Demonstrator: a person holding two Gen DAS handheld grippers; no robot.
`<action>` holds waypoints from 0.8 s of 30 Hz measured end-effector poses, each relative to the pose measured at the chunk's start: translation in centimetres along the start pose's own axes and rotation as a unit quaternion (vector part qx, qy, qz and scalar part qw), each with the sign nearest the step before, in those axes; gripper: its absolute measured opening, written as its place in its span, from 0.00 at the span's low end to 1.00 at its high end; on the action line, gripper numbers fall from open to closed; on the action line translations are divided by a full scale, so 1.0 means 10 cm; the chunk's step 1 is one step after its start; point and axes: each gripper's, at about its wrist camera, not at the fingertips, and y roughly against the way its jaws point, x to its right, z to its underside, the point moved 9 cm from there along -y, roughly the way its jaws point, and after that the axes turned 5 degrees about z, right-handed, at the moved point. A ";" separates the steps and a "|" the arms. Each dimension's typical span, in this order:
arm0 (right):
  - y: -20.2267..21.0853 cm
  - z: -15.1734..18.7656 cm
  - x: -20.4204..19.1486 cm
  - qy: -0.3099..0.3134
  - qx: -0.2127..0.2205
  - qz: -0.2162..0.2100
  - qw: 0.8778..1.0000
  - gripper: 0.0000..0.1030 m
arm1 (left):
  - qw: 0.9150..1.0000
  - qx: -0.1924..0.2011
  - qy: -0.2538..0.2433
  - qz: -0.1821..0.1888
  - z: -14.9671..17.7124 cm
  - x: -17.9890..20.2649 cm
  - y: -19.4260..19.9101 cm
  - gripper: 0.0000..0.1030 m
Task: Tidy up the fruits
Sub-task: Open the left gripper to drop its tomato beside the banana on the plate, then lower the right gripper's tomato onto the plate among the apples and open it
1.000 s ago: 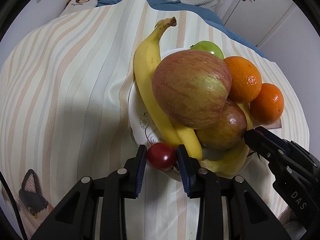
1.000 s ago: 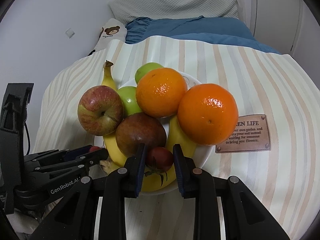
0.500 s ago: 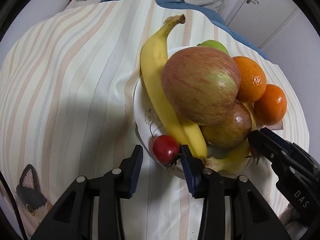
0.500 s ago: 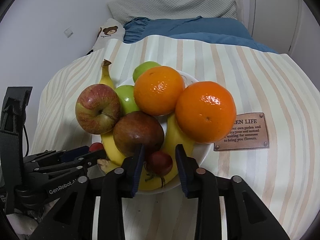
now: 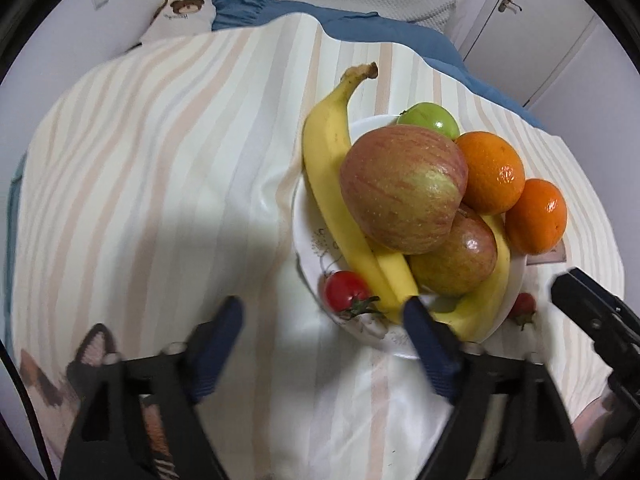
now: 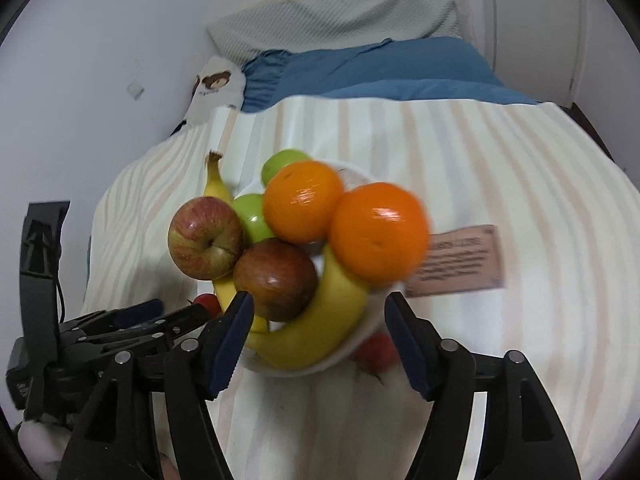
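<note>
- The bed point(image 5: 160, 184) has a striped cover, with a blue sheet point(image 6: 380, 68) and a pillow point(image 6: 340, 16) at the far end.
- The white plate point(image 5: 308, 240) sits on the cover and holds the pile of fruit.
- One banana point(image 5: 332, 184) lies along the plate's 9 o'clock side in the left wrist view, stem past the rim at 12 o'clock. A second banana point(image 6: 316, 324) curves along the near rim.
- The big apple point(image 5: 400, 188) sits on top of the pile. The dark apple point(image 5: 456, 256) is just below it, touching.
- Two oranges point(image 6: 304, 200) point(image 6: 378, 232) sit side by side at the plate's 3 o'clock side in the left wrist view.
- Two green apples point(image 6: 250, 216) point(image 6: 284, 162) are at the far side.
- The left gripper point(image 5: 320, 332) is opening. Its jaws stand wide and grip nothing.
- A red tomato point(image 5: 344, 290) lies on the plate's near rim, between the left jaws but touching neither.
- The right gripper point(image 6: 320, 320) is opening too and holds nothing.
- A second tomato point(image 6: 376, 352) lies at the plate's outer edge, near the right jaw at 5 o'clock. It is blurry, so I cannot tell if it rests on the rim or the cover.
</note>
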 end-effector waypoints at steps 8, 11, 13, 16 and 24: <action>-0.06 0.41 0.22 -0.006 -0.033 0.014 0.999 0.68 | 0.999 -0.002 -0.019 -0.033 0.19 -0.03 0.02 0.89; -0.08 0.39 0.22 0.003 -0.017 0.022 1.000 0.62 | 0.999 -0.004 -0.028 -0.042 0.27 -0.01 0.02 0.89; -0.15 0.36 0.18 0.019 -0.012 0.023 1.000 0.58 | 0.998 -0.007 -0.030 -0.046 0.32 -0.01 0.02 0.89; -0.32 0.34 0.11 0.056 -0.019 0.031 0.998 0.46 | 0.998 -0.011 -0.029 -0.048 0.35 -0.01 -0.01 0.89; -0.33 0.35 0.22 0.054 -0.018 0.025 0.998 0.26 | 0.999 -0.003 -0.024 -0.041 0.32 0.03 0.05 0.89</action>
